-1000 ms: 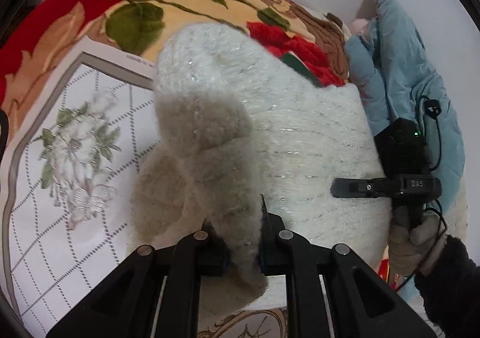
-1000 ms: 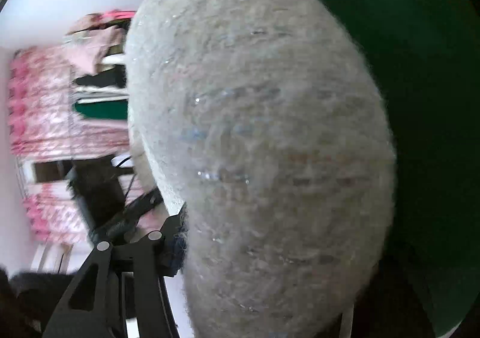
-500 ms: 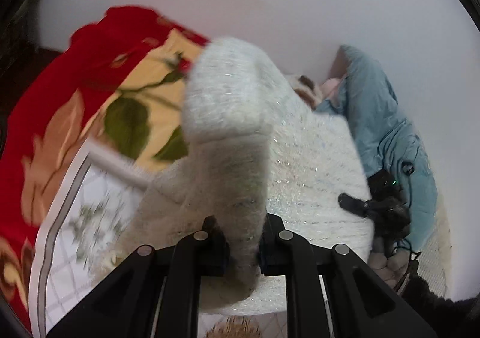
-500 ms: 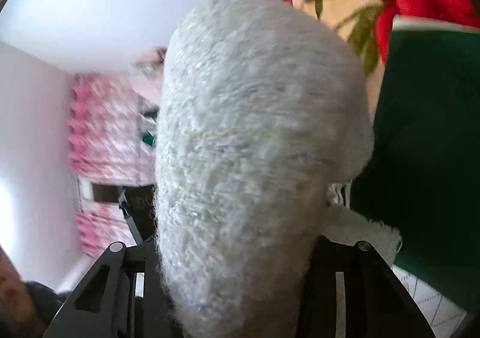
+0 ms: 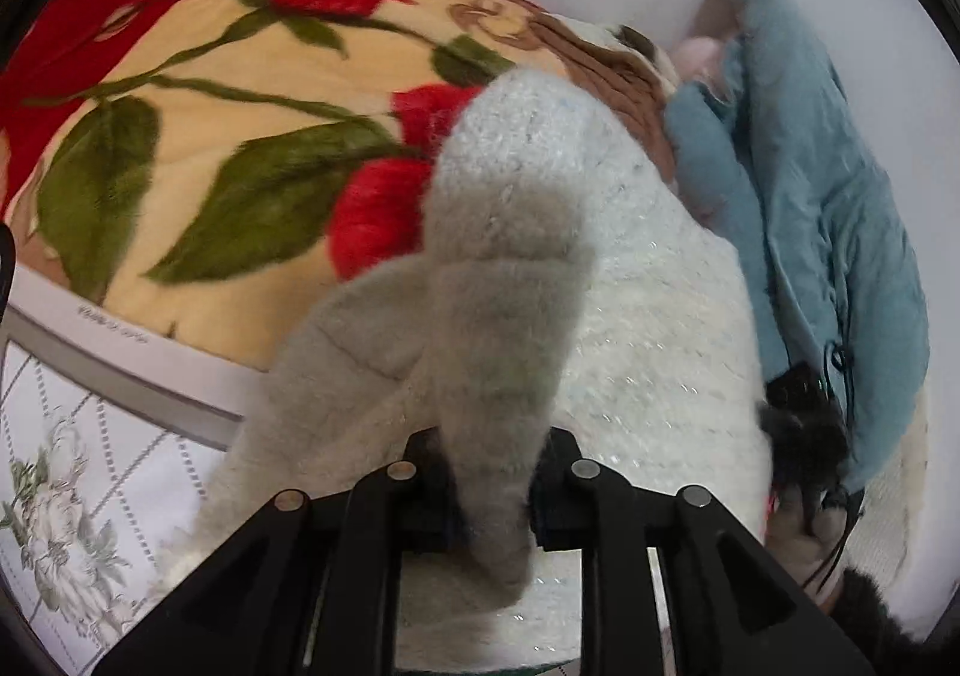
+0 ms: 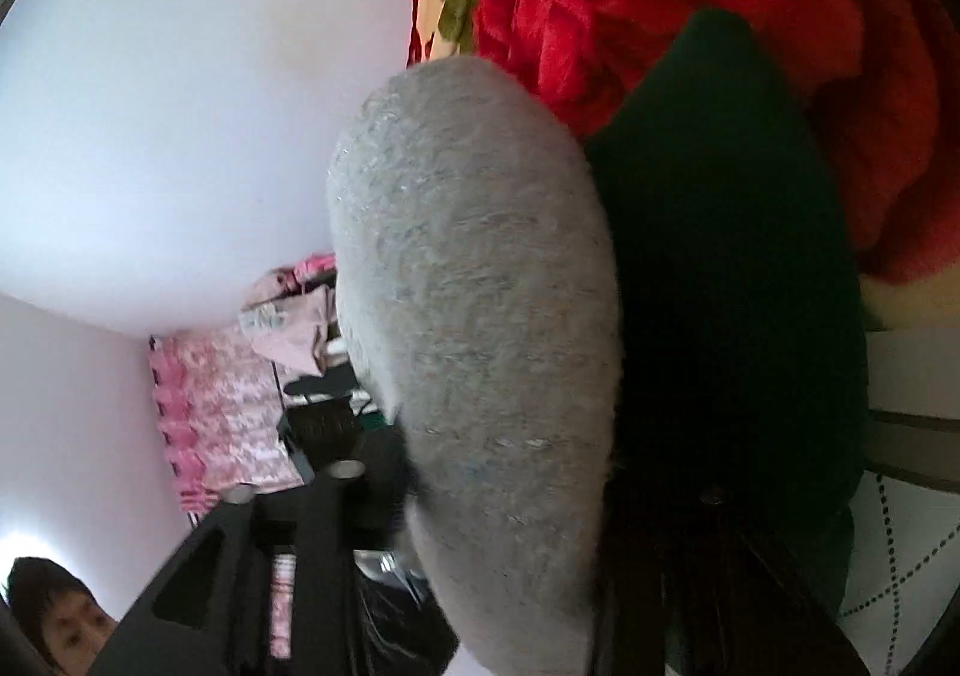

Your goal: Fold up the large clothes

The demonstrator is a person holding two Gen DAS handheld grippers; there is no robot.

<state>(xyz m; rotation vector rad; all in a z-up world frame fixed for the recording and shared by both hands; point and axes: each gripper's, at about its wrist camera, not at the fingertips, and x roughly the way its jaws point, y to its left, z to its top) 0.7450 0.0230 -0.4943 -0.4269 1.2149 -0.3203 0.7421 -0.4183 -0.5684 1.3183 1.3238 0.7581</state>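
My left gripper (image 5: 495, 487) is pinched tight on a fold of the fluffy white sweater (image 5: 636, 340), which bunches up between the jaws and spreads out beyond them over the rose-patterned blanket (image 5: 240, 94). A blue jacket (image 5: 840, 232) lies just beside the sweater, on the side away from the blanket's roses. My right gripper (image 6: 510, 502) is clamped on another thick wad of the same sweater (image 6: 480, 304), lifted up with the blanket's red edge (image 6: 780, 46) behind it.
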